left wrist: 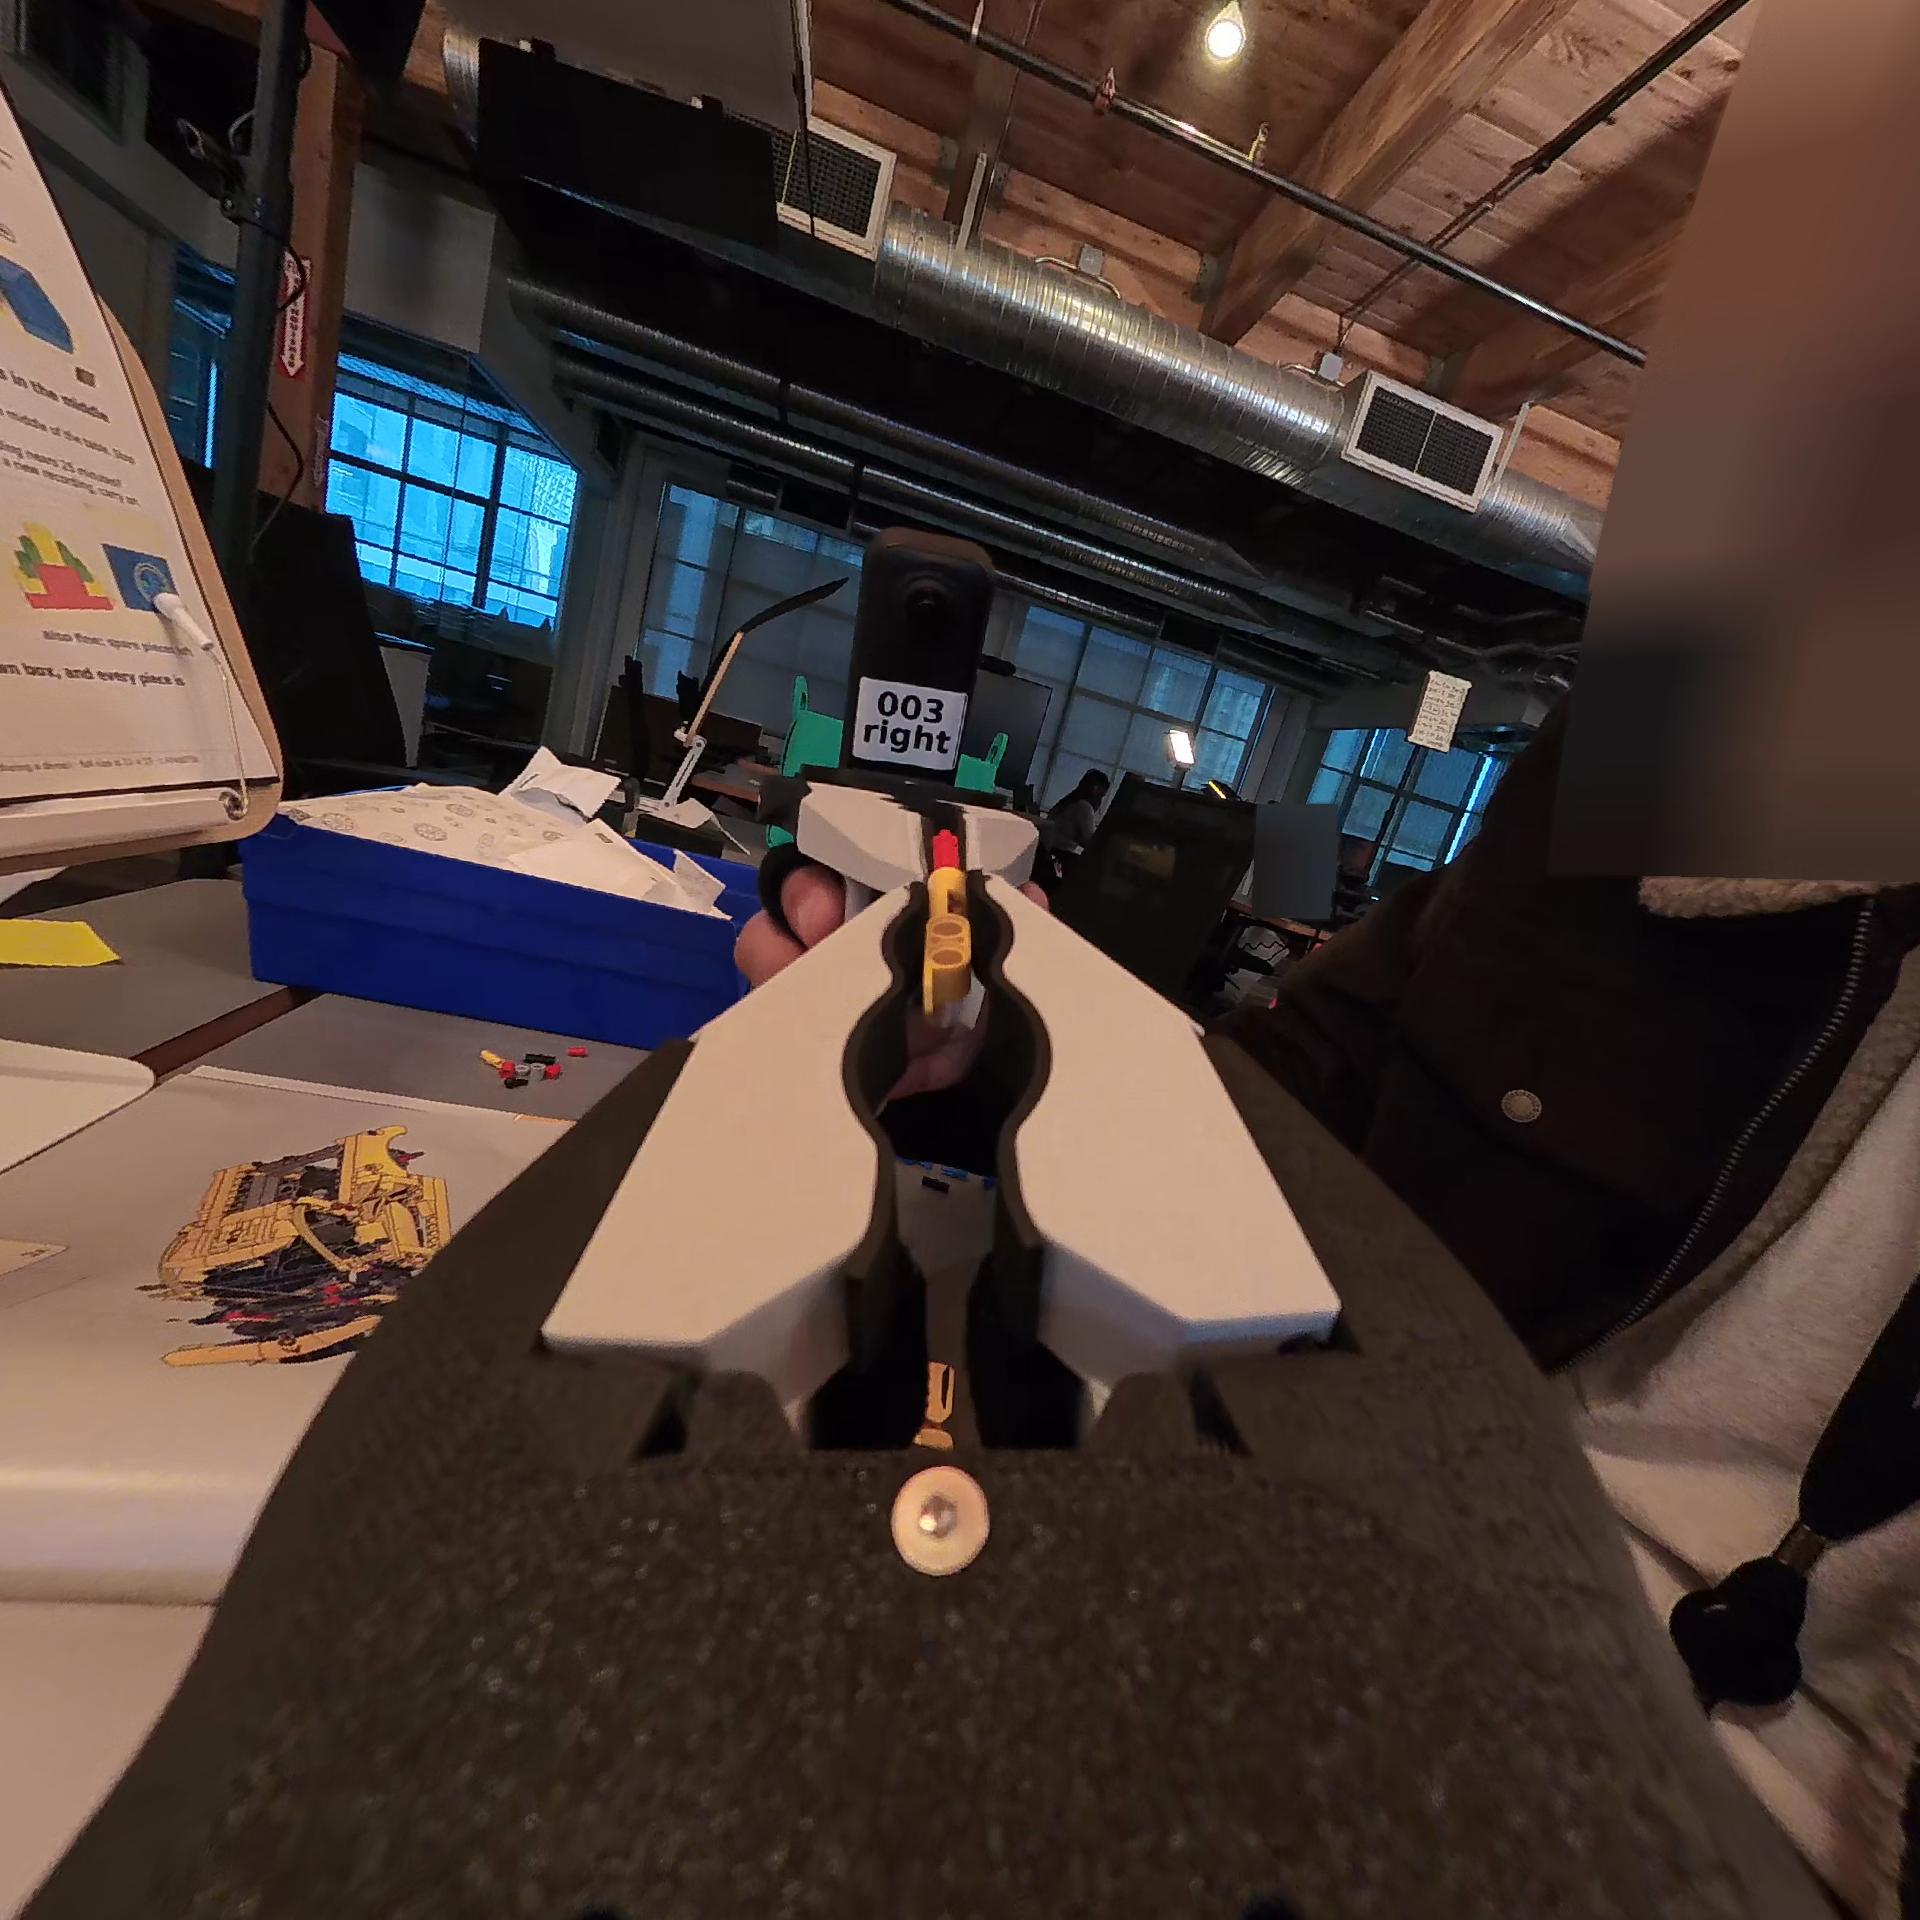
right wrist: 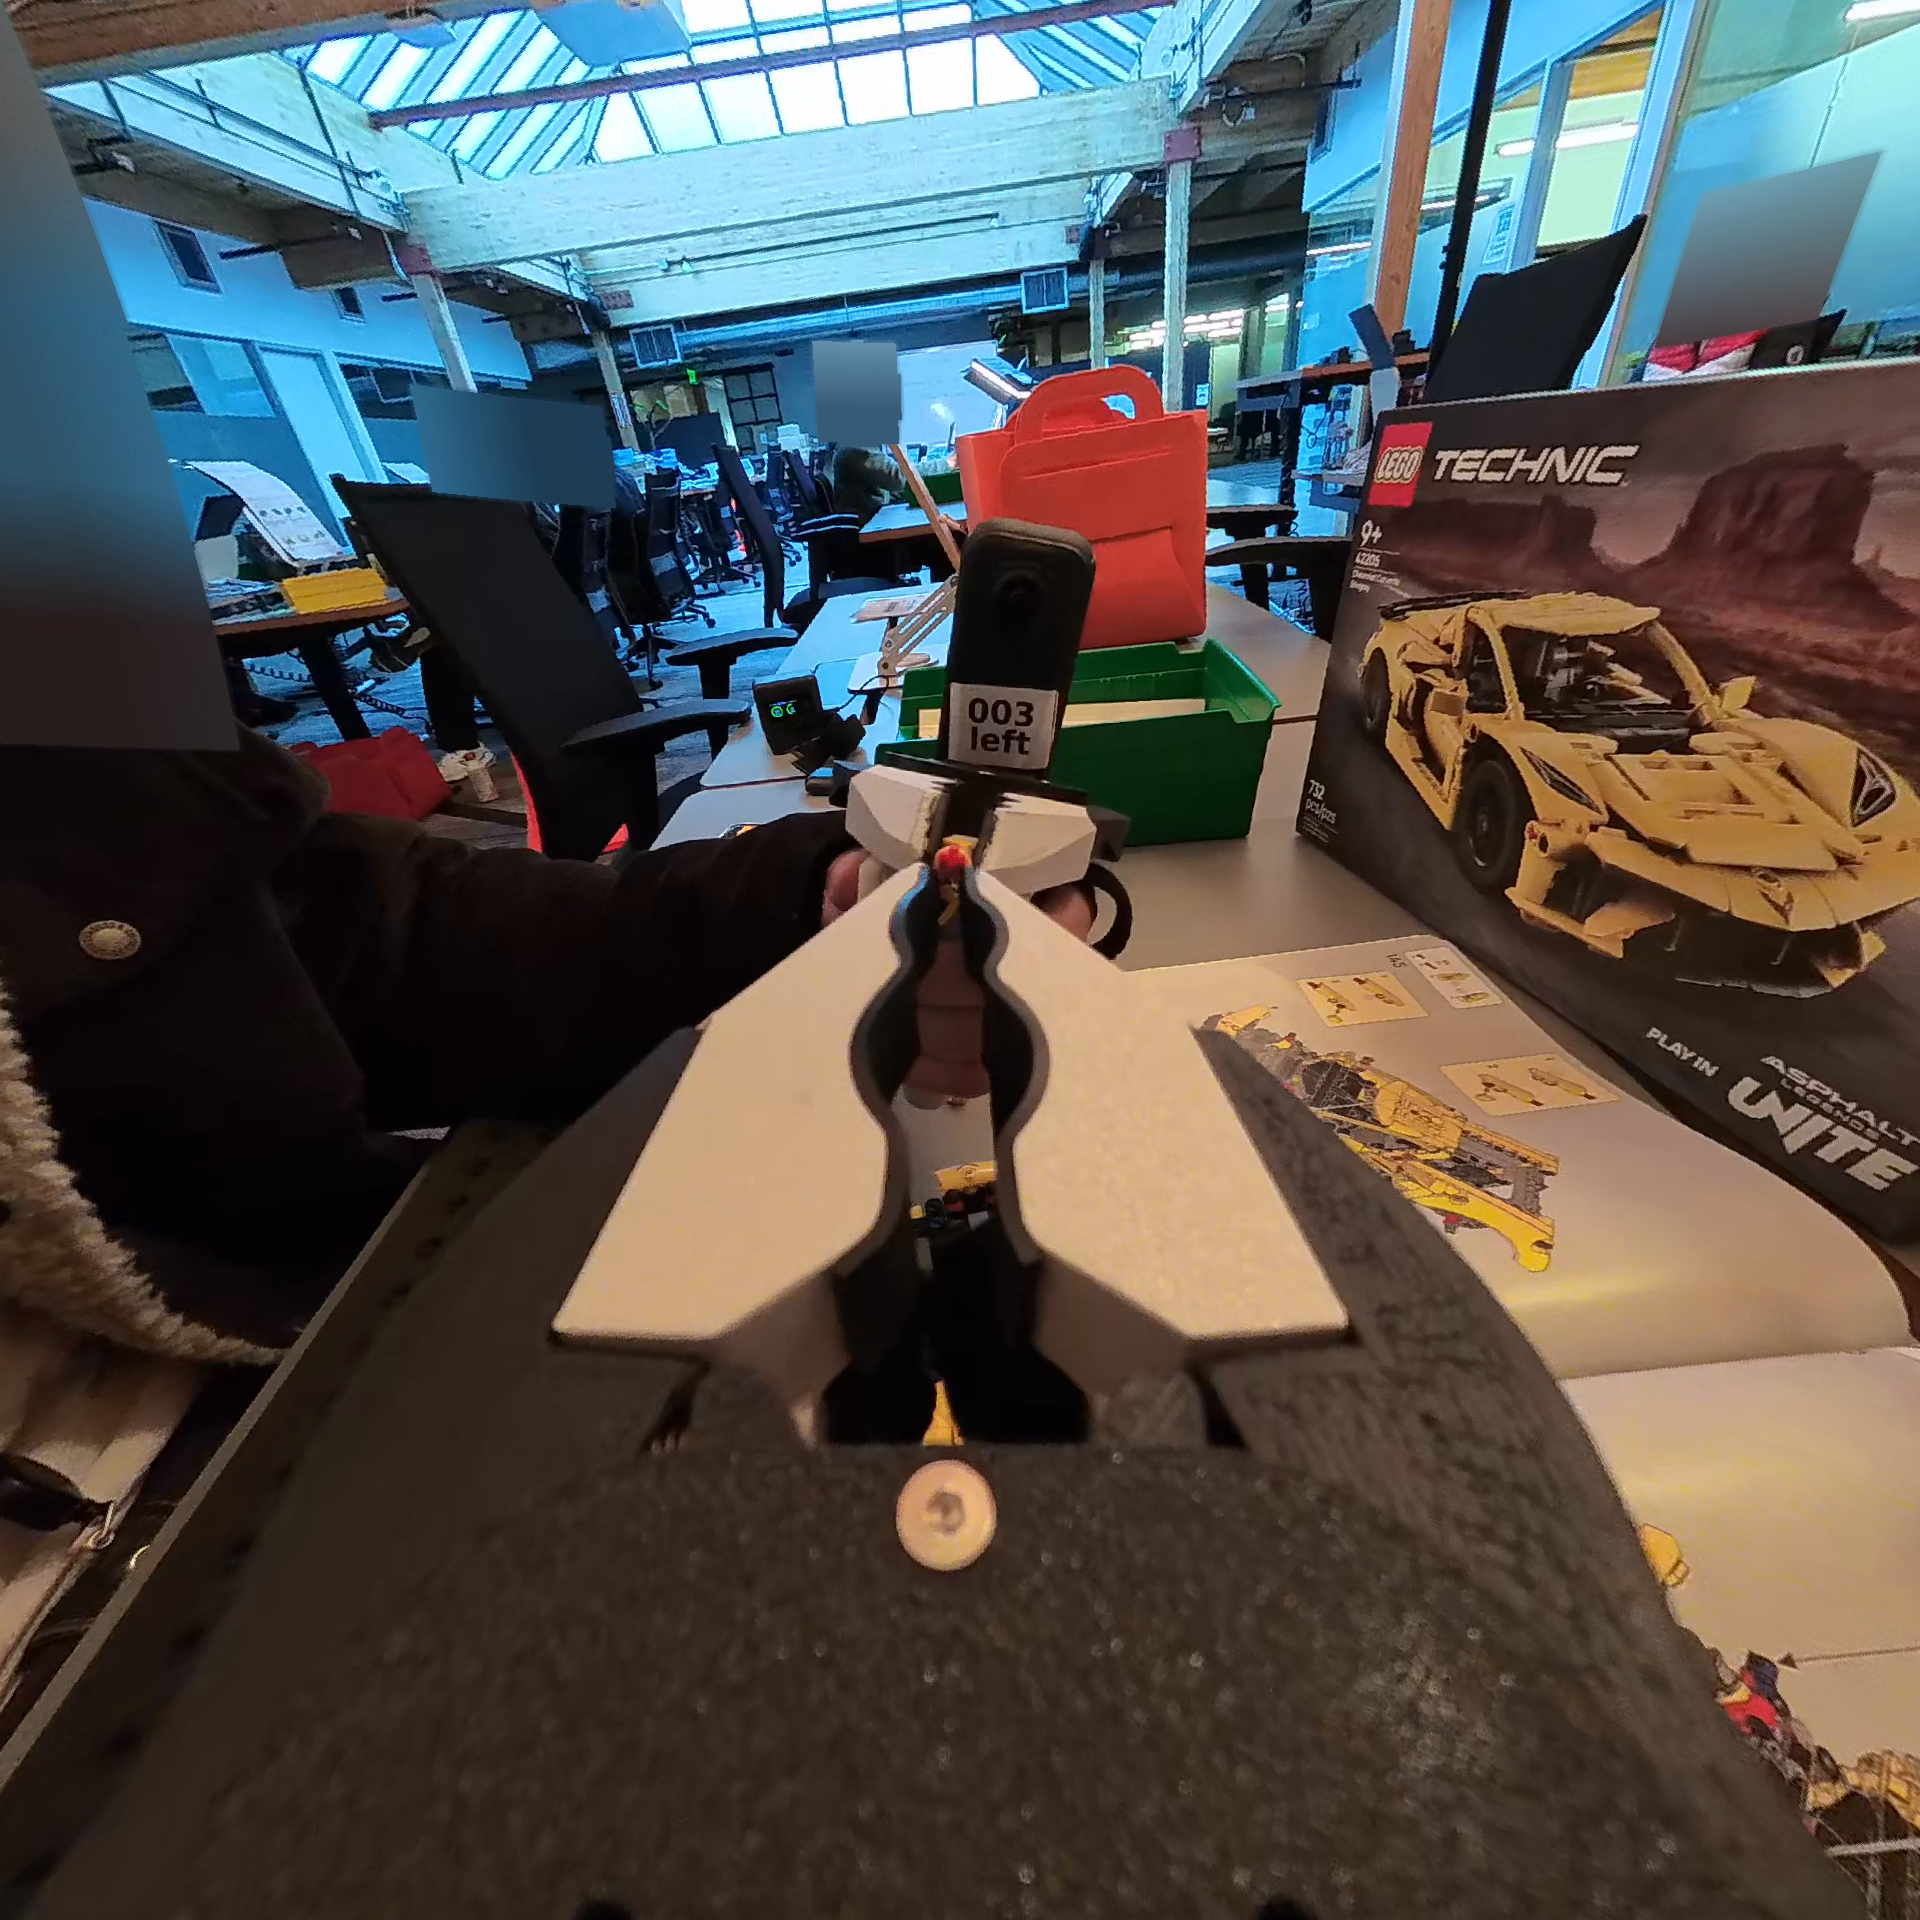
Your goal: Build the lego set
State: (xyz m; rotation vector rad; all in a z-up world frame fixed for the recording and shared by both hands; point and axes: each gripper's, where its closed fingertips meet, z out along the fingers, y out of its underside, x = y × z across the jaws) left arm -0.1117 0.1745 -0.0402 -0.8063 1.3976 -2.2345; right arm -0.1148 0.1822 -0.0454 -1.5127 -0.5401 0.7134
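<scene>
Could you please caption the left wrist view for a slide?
Left tool grips a yellow Technic beam facing the right tool and its red pin.

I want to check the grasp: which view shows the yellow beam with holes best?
The left wrist view: the yellow beam faces the camera, its round holes visible, between the left gripper fingertips. The right wrist view shows only a thin yellow sliver, mostly hidden.

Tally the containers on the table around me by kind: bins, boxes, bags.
Bins: 2, the blue bin and the green bin
Set box: 1
Orange bag: 1
Total: 4
</scene>
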